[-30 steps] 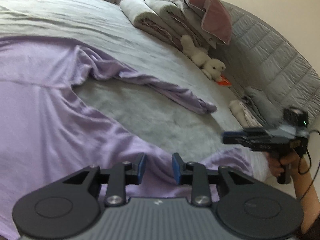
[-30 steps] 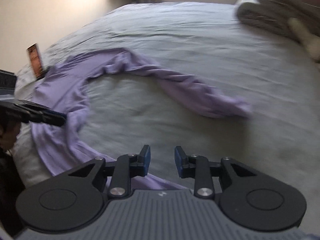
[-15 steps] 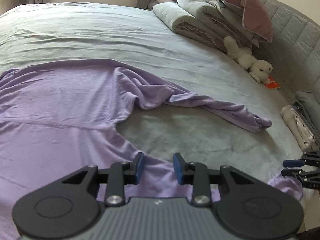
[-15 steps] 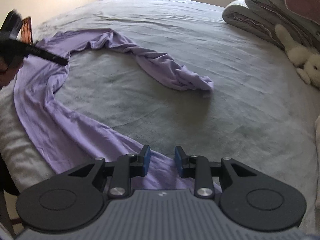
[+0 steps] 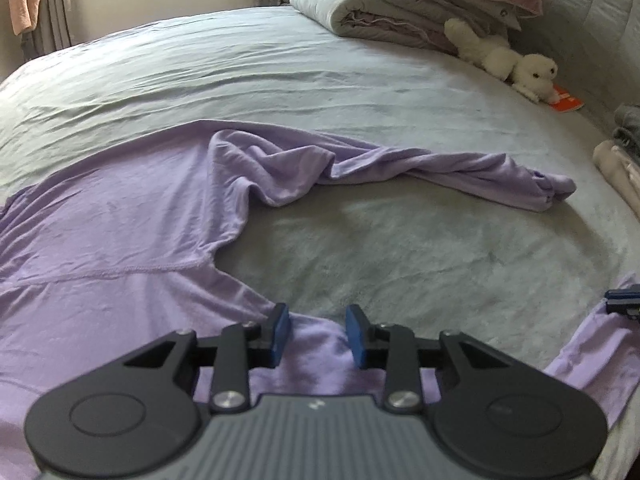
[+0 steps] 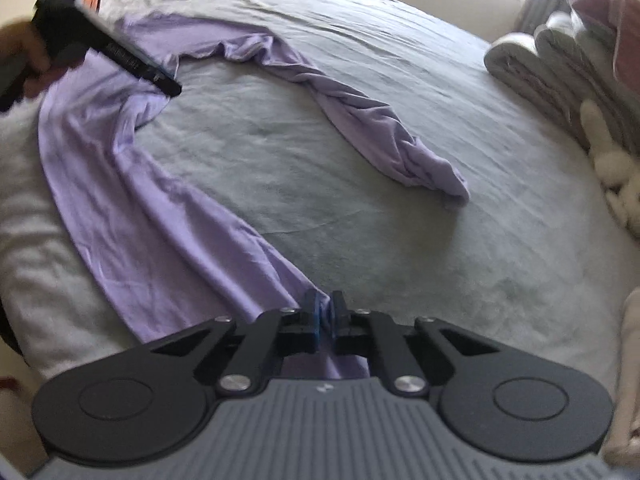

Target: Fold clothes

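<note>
surface: grey bed (image 5: pixel 320 80), lilac garment (image 5: pixel 120 220) spread near-left | far right: folded bedding (image 5: pixel 380 4), plush toy (image 5: pixel 512 64) | left gripper (image 5: pixel 316 336) released over garment | right gripper (image 6: pixel 325 314) closing, pinching leg hem

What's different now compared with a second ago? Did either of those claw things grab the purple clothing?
The right gripper came down onto the near end of the purple garment; its jaws are closing, with the fabric pinched between them. The left gripper swung its view across the bed and hovers over the garment, jaws apart, holding nothing. The garment's twisted far leg, the white plush toy and the folded bedding stayed put.
</note>
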The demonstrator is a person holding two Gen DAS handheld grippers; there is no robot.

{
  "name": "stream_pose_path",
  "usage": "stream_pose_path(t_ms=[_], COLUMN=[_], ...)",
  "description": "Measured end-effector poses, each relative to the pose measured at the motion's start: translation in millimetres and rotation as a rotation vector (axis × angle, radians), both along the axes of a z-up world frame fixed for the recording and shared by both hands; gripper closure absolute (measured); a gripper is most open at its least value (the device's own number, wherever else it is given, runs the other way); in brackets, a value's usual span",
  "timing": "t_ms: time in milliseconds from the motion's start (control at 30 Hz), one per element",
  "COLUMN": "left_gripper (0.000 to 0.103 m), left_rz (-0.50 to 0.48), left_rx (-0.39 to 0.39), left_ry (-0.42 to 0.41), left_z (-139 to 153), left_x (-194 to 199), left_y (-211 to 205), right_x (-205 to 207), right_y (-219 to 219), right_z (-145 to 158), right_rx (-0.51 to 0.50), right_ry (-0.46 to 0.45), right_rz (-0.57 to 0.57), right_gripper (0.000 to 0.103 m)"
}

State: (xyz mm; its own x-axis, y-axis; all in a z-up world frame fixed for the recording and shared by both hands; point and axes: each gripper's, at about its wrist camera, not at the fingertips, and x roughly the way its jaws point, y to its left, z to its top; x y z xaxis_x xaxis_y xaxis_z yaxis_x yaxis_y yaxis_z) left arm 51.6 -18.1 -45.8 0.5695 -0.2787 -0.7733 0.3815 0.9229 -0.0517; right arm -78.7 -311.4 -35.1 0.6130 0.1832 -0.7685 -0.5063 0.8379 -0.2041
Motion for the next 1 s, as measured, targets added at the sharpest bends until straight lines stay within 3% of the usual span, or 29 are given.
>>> stream_pose_path(t_ms=[67, 167, 333, 633, 733, 833, 933, 1000], left_gripper=[0.078, 0.1, 0.101, 0.102, 0.101, 0.101, 0.098, 0.087], left_rz=[0.019, 0.054, 0.138, 0.221, 0.223, 0.219, 0.228, 0.226], left_rx=[0.017, 0.034, -0.065, -0.267, -0.278, -0.235, -0.259, -0.282], left_ry=[-0.005, -0.014, -0.046, -0.189, -0.228, -0.171, -0.162, -0.157], left_z=[-0.3, -0.5, 2.0, 5.2, 2.5, -12.6, -21.2, -19.3], left_x=[-0.5, -0.9, -4.2, -11.1, -10.1, 0.3, 4.1, 4.3], left_y=[-2.6, -3.9, 7.6, 17.4, 12.8, 6.8, 9.4, 11.0], right_x=[-2.0, -4.0, -10.1, -26.9, -23.3, -15.0, -6.3, -1.2], right_y=[3.8, 6.3, 6.0, -19.6, -20.6, -18.7, -19.0, -20.2], right_z=[-0.9, -1.7, 1.9, 19.4, 17.6, 11.0, 0.3, -5.2], right_rx=[-0.02, -0.033, -0.034, -0.024, -0.043, -0.062, -0.075, -0.075], right_ry=[-0.012, -0.026, -0.064, -0.214, -0.224, -0.194, -0.155, -0.138], right_rz=[0.004, 0.0, -0.033, -0.239, -0.271, -0.283, -0.312, -0.336], right_gripper=[0.095, 0.095, 0.099, 0.099, 0.099, 0.099, 0.099, 0.099])
